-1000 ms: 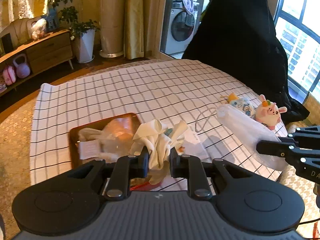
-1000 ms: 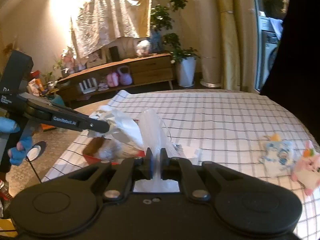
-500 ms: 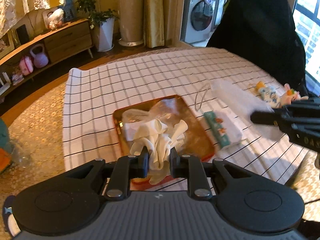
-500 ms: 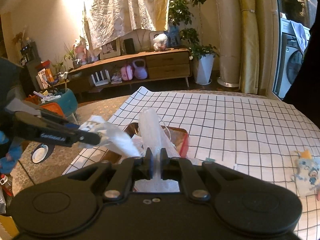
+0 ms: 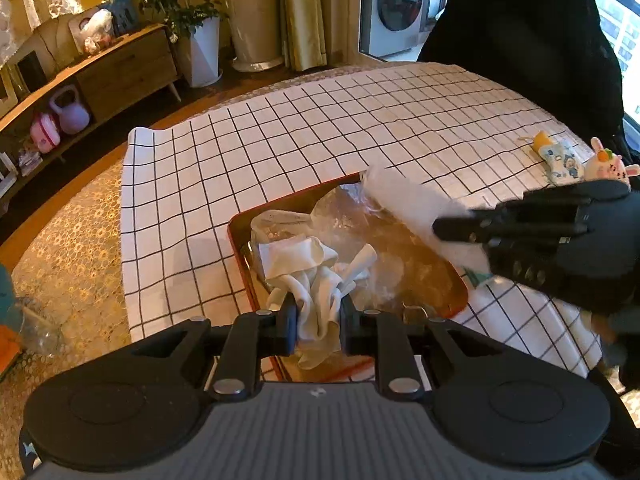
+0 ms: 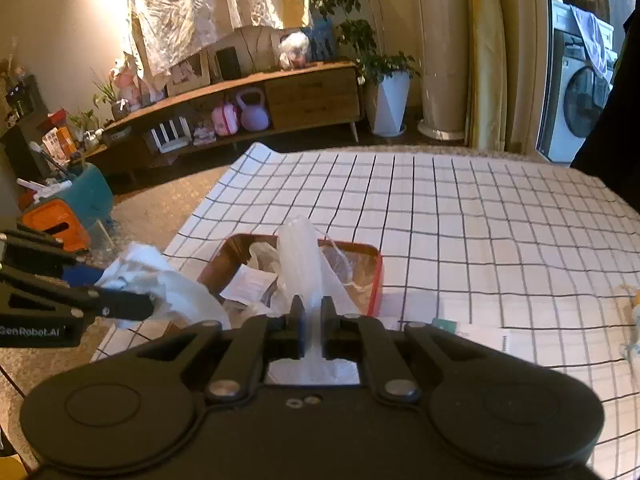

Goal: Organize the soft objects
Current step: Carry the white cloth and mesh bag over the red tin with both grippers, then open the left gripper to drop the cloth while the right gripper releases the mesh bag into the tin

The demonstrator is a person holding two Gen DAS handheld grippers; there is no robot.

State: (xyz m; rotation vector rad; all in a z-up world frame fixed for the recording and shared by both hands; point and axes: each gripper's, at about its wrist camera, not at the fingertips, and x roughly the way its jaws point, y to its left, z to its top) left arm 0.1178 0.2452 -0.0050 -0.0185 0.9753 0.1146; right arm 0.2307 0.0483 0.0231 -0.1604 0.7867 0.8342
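My left gripper (image 5: 318, 320) pinches cream cloth (image 5: 316, 276), right gripper (image 6: 310, 320) clamps plastic bag (image 6: 300, 256) — both over tray (image 5: 240, 256), probably for sorting.

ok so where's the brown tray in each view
Left wrist: the brown tray lies centre, just beyond the left tool, partly hidden by cloth and plastic.
Right wrist: the brown tray sits centre-left, just beyond the right tool.
Shared landmark: the purple kettlebell on the wooden sideboard.

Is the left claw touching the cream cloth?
Touching. In the left wrist view, the left claw has both fingers pressed against the cream cloth, which is bunched between them above the tray.
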